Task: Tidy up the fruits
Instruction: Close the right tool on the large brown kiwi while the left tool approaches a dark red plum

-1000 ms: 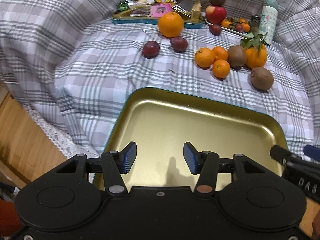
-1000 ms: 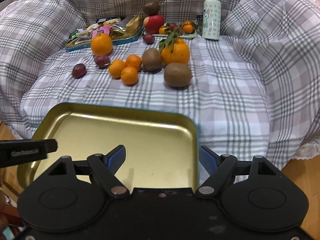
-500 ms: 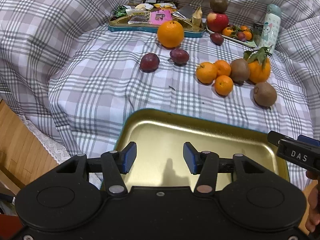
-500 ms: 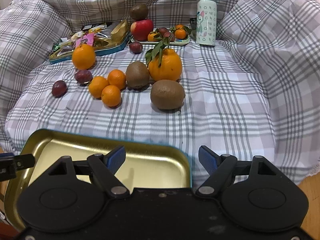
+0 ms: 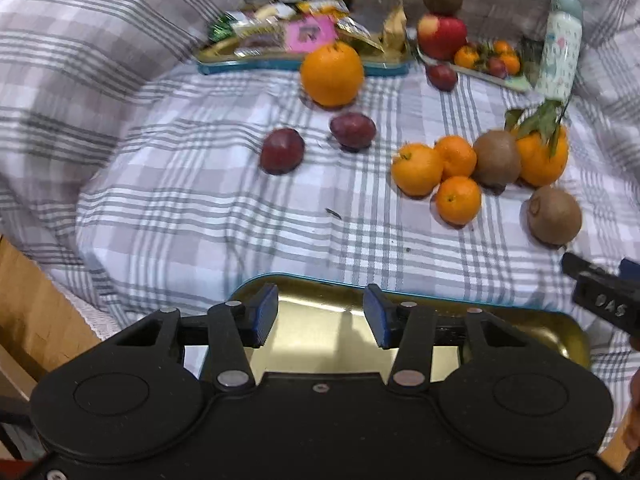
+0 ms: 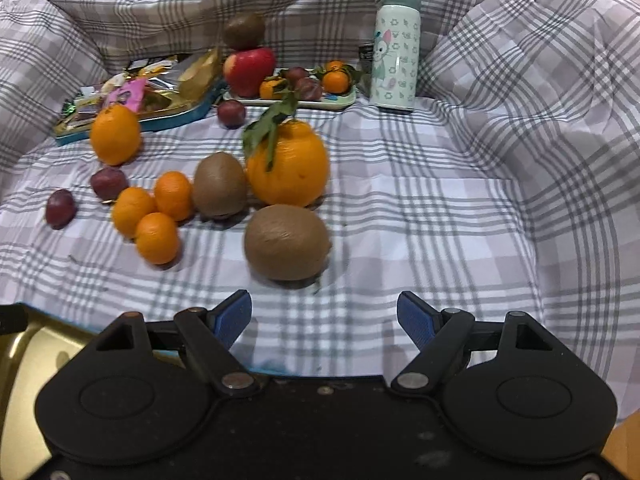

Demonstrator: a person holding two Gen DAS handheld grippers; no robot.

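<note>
Loose fruit lies on the checked cloth: a big orange (image 5: 332, 74), two dark plums (image 5: 282, 151), three mandarins (image 5: 448, 176), two kiwis and a leafy orange (image 6: 286, 166). An empty gold tray (image 5: 532, 326) sits at the near edge. My left gripper (image 5: 320, 314) hangs over the tray's far rim, its jaws closing a little with nothing between them. My right gripper (image 6: 324, 318) is open and empty, just short of the near kiwi (image 6: 286, 242); it shows at the right edge of the left wrist view (image 5: 602, 300).
At the back stand a teal tin of snack packets (image 5: 304, 46), a small plate (image 6: 340, 100) with an apple, mandarins and plums, a kiwi on top of the apple, and a patterned bottle (image 6: 396, 46). Bunched cloth rises on all sides. A wooden edge (image 5: 36, 312) is at lower left.
Both grippers have moved forward over the gold tray toward the fruit. The tray now sits lower in both views and the near kiwi looms larger before the right gripper.
</note>
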